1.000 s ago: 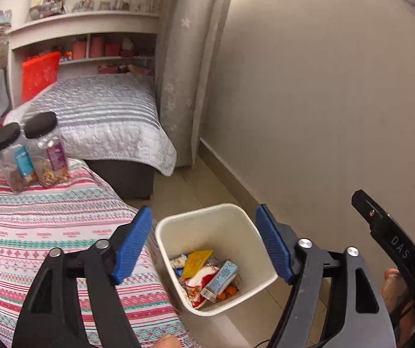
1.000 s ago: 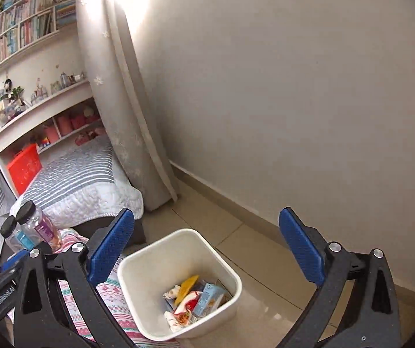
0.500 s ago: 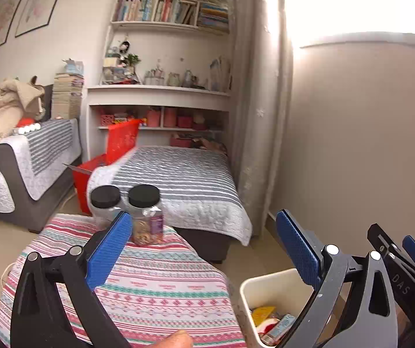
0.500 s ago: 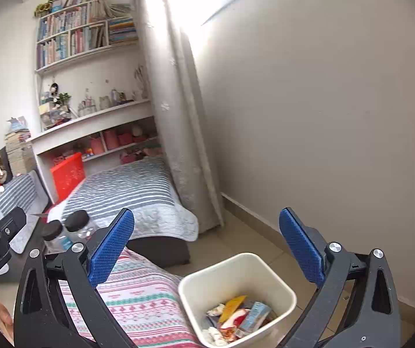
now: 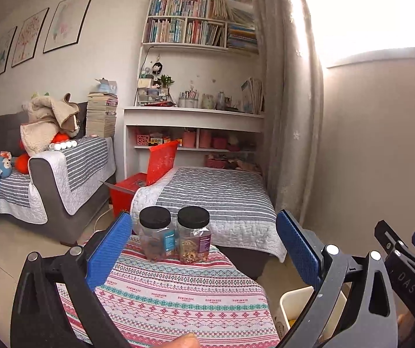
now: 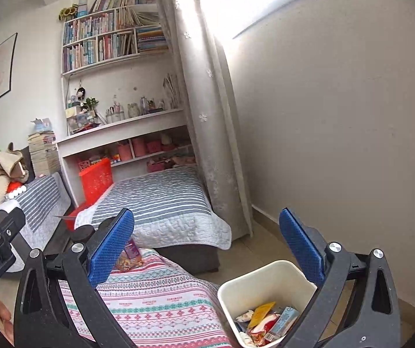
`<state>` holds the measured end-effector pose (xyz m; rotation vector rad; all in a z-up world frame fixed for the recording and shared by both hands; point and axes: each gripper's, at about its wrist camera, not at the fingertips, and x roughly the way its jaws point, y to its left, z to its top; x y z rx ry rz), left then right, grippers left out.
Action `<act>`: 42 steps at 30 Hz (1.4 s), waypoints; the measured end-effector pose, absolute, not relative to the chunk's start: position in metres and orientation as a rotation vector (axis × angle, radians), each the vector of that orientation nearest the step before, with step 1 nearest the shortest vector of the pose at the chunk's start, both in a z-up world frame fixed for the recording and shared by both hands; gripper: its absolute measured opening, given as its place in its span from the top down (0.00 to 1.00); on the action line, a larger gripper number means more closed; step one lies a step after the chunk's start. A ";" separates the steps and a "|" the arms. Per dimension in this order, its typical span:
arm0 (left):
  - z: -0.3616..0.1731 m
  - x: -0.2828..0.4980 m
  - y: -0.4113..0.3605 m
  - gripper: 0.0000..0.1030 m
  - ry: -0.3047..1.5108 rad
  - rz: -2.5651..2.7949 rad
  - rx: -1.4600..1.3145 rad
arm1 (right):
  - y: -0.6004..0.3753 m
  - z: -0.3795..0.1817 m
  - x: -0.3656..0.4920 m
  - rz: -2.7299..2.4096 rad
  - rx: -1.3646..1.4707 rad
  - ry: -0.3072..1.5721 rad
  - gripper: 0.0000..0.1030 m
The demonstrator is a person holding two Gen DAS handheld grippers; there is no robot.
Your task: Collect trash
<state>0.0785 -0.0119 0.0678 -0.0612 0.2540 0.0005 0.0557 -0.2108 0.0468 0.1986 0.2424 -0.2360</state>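
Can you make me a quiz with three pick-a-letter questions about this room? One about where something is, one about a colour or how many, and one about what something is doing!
1. Where does the bin stand?
A. on the floor beside the patterned cloth
B. on the striped bed
C. on the shelf

2. How many jars with black lids stand on the cloth?
A. one
B. two
C. four

3. What is in the left gripper?
A. a jar
B. a wrapper
C. nothing, it is open

Answers:
1 A: the right view shows the bin on the tiles by the cloth's edge.
2 B: the left view shows two jars side by side.
3 C: its blue pads stand wide apart with nothing between them; the jars sit farther off.
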 end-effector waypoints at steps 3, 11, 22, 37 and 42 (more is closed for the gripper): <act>0.068 0.077 -0.004 0.06 0.268 0.004 -0.061 | -0.201 0.050 0.055 -0.228 0.189 0.233 0.07; 0.070 0.073 0.005 0.06 0.297 0.015 -0.081 | -0.187 0.056 0.052 -0.211 0.176 0.222 0.07; 0.074 0.067 0.004 0.06 0.291 0.008 -0.091 | -0.185 0.060 0.045 -0.229 0.163 0.196 0.07; 0.071 0.069 -0.004 0.06 0.297 0.004 -0.072 | -0.194 0.059 0.045 -0.245 0.170 0.202 0.07; 0.071 0.068 -0.008 0.06 0.292 0.003 -0.066 | -0.196 0.059 0.043 -0.248 0.169 0.198 0.07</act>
